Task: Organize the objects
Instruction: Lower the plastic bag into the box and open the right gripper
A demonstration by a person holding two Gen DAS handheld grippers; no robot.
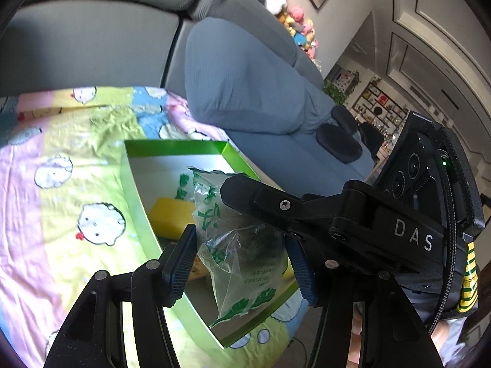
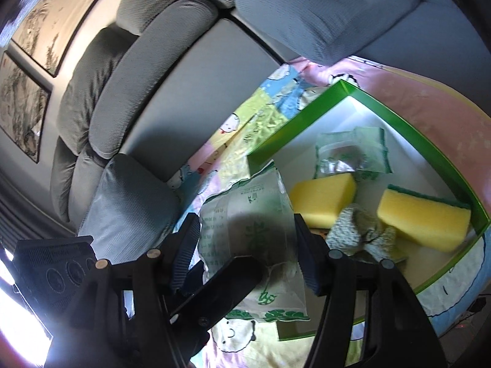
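A clear plastic bag printed with green leaves, with something dark inside, hangs over the green box. My left gripper is shut on it, both pads against its sides. The right gripper's finger reaches across the bag's top. In the right wrist view the same bag sits between the pads of my right gripper, shut on it, over the near corner of the box. The left gripper's finger crosses in front. A yellow sponge lies in the box.
The box holds two yellow sponges, another green-printed packet and a grey knitted cloth. It rests on a pastel cartoon sheet. A grey sofa with cushions stands behind, with plush toys at its far end.
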